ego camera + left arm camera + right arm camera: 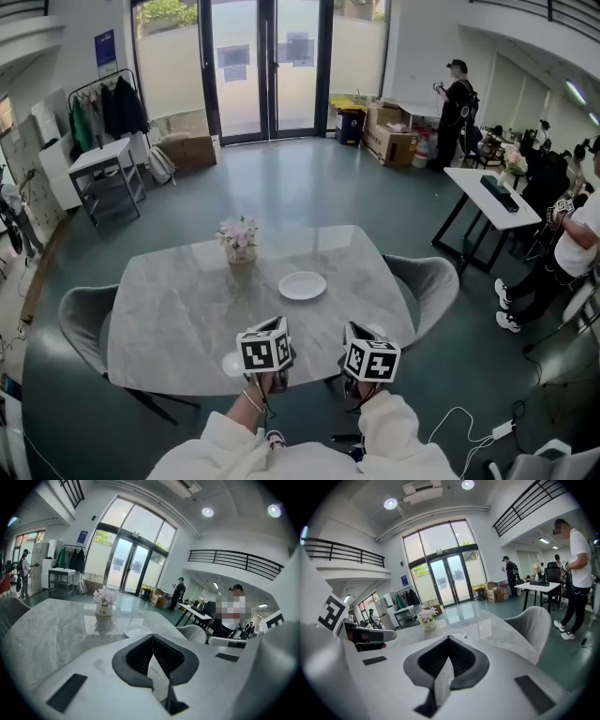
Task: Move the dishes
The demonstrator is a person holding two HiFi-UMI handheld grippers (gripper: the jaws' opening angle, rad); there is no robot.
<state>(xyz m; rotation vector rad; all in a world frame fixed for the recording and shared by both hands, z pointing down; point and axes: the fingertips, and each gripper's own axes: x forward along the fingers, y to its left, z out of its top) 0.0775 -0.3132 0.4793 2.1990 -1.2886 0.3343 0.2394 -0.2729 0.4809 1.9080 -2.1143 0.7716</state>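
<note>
Left gripper [153, 640], right gripper [448, 645]: both clenched, empty. Round white ceramic plate [302, 285]: flat on grey marble desk [178, 309]. Likely risk: a low rim defeats the pinch, and the plate slides toward the pink-flower vase [239, 244].

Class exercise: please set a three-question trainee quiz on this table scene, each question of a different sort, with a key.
1. True or false: the white plate lies on the marble table with nothing on it.
2. Multiple choice: how do the jaws of the left gripper stand? A: shut, with nothing between them. B: wide apart. C: shut on a cup.
3. Short answer: which stands nearer the glass doors, the white plate or the flower pot?

Key: 1 true; 2 A; 3 the flower pot.
</note>
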